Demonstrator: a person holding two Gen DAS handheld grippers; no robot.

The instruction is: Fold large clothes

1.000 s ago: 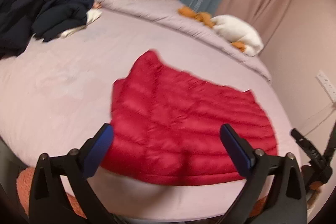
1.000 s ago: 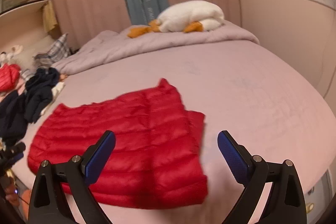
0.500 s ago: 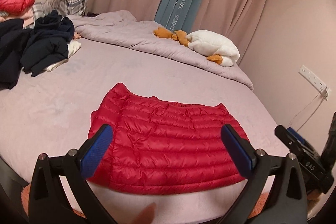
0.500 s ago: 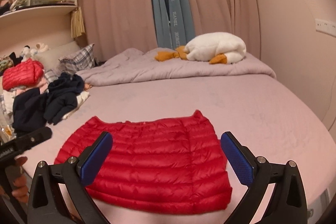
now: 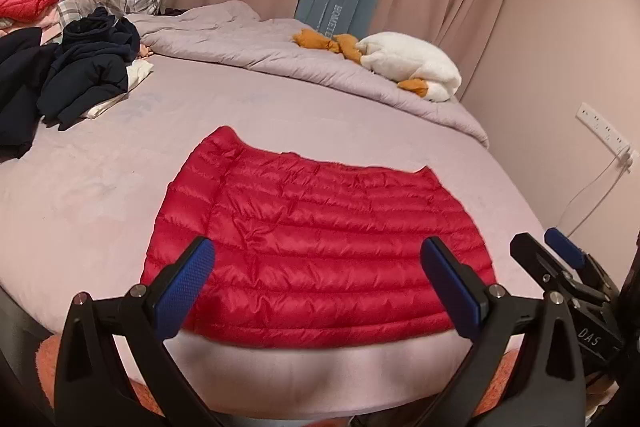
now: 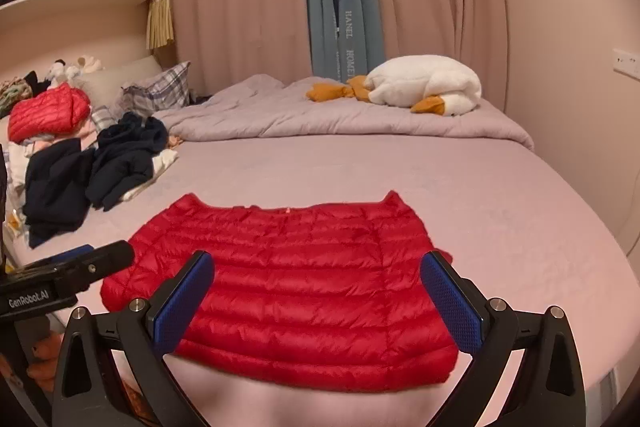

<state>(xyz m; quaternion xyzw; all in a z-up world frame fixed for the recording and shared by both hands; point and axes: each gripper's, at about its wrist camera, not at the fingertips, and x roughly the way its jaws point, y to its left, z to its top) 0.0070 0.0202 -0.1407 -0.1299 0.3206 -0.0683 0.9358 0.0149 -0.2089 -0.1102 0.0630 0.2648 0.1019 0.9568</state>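
A red quilted down jacket (image 5: 316, 239) lies folded flat into a wide rectangle near the front edge of the bed (image 5: 100, 179); it also shows in the right wrist view (image 6: 296, 283). My left gripper (image 5: 320, 287) is open and empty, held back above the bed's front edge, over the jacket's near hem. My right gripper (image 6: 320, 295) is open and empty, likewise above the near hem. The right gripper shows at the right edge of the left wrist view (image 5: 560, 267); the left gripper shows at the left edge of the right wrist view (image 6: 68, 279).
A pile of dark clothes (image 6: 92, 171) lies at the bed's left, with another red jacket (image 6: 48, 113) behind it. A rolled grey duvet (image 6: 320, 115) and a white plush goose (image 6: 424, 85) lie along the far side. Wall and socket (image 5: 604, 129) at right.
Both grippers have drawn back and up from the jacket and turned level. The jacket now lies squarer in both views, untouched on the bed.
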